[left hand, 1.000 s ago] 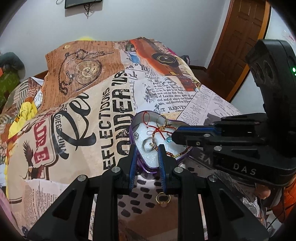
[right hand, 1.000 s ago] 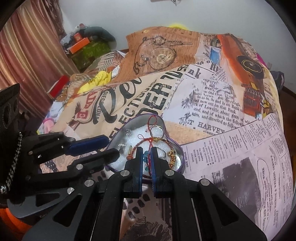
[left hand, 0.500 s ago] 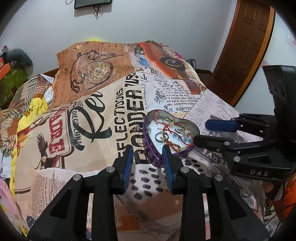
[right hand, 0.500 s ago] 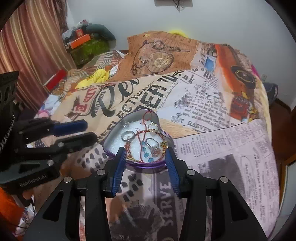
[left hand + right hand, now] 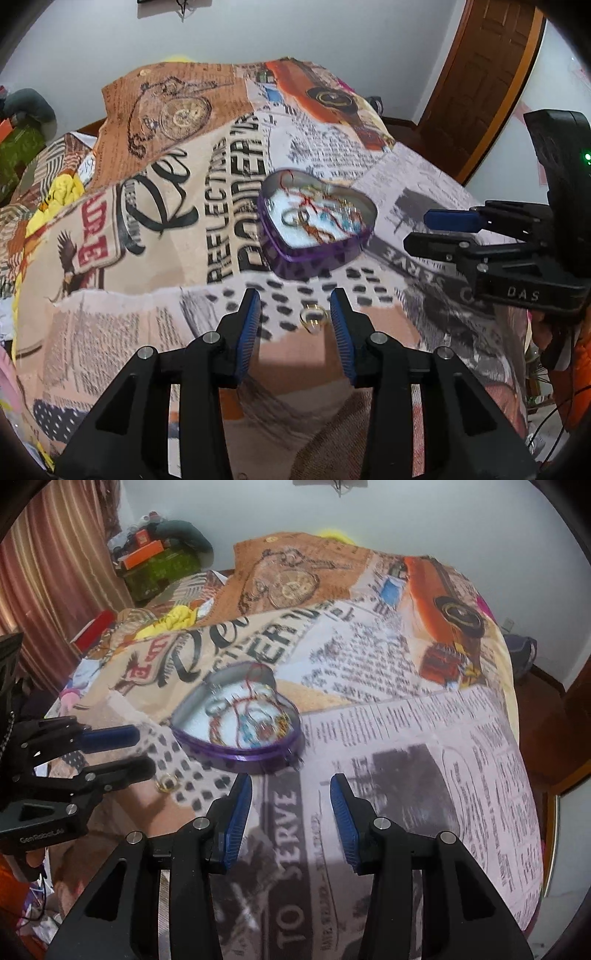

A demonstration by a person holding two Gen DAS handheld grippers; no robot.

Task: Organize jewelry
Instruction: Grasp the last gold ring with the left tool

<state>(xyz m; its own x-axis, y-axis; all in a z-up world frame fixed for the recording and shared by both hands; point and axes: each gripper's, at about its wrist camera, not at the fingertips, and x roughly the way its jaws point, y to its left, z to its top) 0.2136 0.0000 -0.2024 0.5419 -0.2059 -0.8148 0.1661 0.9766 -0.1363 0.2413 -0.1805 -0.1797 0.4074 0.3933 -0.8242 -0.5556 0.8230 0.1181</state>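
Left wrist: two grippers, left (image 5: 295,306) and right (image 5: 432,230), spread; one ring (image 5: 313,318) outside one tin (image 5: 317,254)

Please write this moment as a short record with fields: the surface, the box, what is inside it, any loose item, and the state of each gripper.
surface: bed cover with newspaper print
box: purple heart-shaped tin, open, no lid in view, lying on the cover
contents: tangled bracelets, red cord and rings, blurred
loose item: gold ring on the cover, outside the tin, on its near side
left gripper: open, empty, fingers either side of the ring, contact unclear
right gripper: open, empty, just short of the tin
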